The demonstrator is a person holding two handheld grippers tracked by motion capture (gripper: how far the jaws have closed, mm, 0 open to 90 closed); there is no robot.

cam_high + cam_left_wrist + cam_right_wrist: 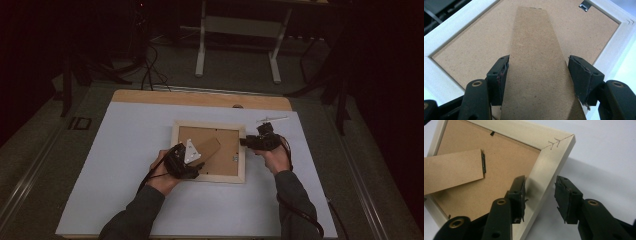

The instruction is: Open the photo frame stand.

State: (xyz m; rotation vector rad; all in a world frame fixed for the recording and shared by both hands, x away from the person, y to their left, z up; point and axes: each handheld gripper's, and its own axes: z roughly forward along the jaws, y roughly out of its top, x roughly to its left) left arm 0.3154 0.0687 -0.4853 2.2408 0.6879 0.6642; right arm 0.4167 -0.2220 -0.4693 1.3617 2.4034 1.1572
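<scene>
A pale wooden picture frame lies face down on the white table cover, its brown backing board facing up. The brown stand flap is hinged to the backing and angles toward my left gripper. In the left gripper view the flap runs between the jaws, and both pads press on its long edges. My right gripper is at the frame's right side. In the right gripper view its jaws straddle the frame's rail, with a gap between the outer pad and the wood.
A small white strip-like object lies just behind the right gripper. The white cover ends at a wooden table edge at the back. A metal hanger clip sits on the backing near the far rail.
</scene>
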